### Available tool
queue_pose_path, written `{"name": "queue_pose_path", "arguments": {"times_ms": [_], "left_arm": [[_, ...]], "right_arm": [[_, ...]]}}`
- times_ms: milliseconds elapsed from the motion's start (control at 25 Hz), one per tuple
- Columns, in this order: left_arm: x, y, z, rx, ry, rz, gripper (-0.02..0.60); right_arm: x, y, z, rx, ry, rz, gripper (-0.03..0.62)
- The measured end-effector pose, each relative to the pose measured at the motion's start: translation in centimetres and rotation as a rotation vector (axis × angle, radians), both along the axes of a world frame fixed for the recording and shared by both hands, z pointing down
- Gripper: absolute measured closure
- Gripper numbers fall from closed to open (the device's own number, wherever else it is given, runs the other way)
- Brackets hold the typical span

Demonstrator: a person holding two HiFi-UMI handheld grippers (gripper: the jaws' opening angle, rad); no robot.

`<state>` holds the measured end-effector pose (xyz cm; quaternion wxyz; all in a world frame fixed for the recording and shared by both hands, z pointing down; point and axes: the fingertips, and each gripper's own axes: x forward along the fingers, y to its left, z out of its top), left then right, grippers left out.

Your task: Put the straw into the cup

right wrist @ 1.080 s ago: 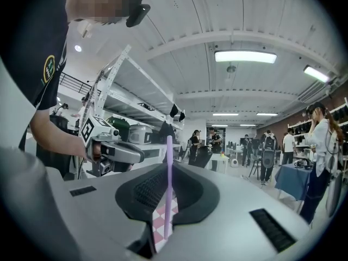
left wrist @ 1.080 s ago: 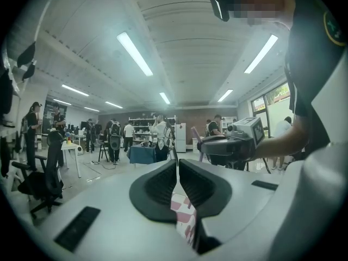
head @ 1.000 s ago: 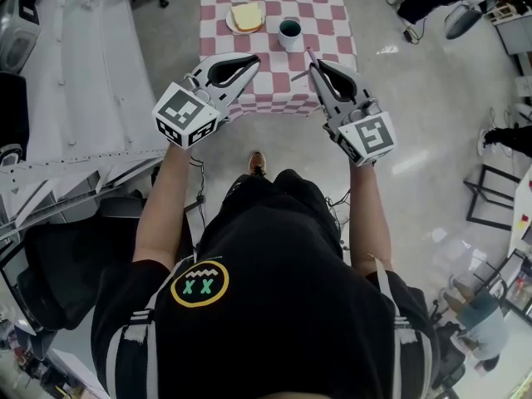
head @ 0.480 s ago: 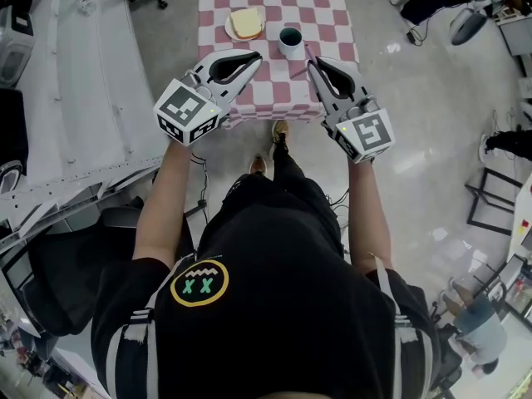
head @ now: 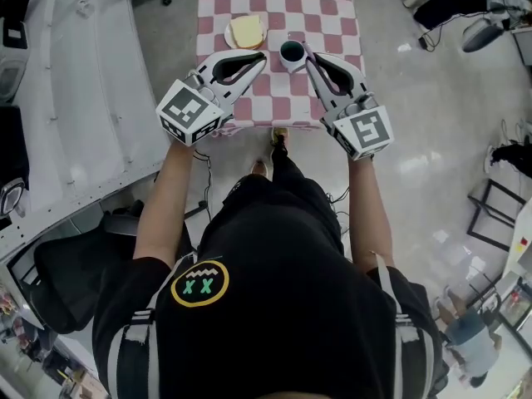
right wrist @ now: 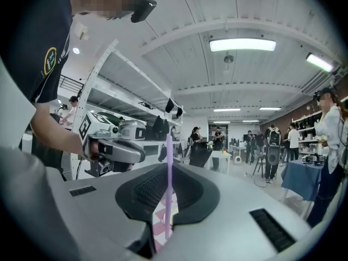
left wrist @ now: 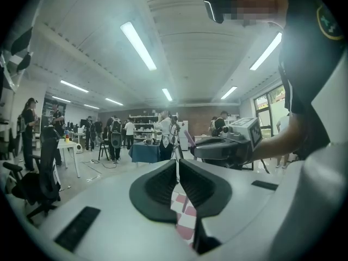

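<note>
A white cup [head: 291, 54] with a dark inside stands on the table [head: 332, 15] with the red-and-white checked cloth. My right gripper [head: 309, 55] is just right of the cup and slightly nearer me. It is shut on a thin pink straw [right wrist: 169, 162], which sticks up between its jaws in the right gripper view [right wrist: 169, 173]. My left gripper [head: 260, 56] is shut and holds nothing. It hovers over the cloth to the left of the cup. Its jaws [left wrist: 177, 165] meet in the left gripper view.
A white plate [head: 233, 40] with a slice of bread [head: 247, 30] sits left of the cup. A grey shelf unit [head: 75, 81] runs along the left. Office chairs, cables and people stand around the room. Each gripper shows in the other's view: right gripper [left wrist: 228, 145], left gripper [right wrist: 111, 145].
The person has stepped closer to the table. Both grippers now reach over the cloth's near part, with the right gripper and straw nearer the cup.
</note>
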<state>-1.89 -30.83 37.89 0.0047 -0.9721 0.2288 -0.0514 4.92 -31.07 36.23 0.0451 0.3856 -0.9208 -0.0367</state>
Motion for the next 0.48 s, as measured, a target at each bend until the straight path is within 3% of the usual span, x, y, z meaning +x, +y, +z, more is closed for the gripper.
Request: {"name": "queue_pose_path", "arguments": {"times_ms": [480], "left_arm": [[2.1, -6.4, 2.7, -0.001, -0.029, -0.011, 0.549]], "right_arm": [[0.8, -7.1, 3.2, -0.007, 0.003, -0.018, 0.548]]}}
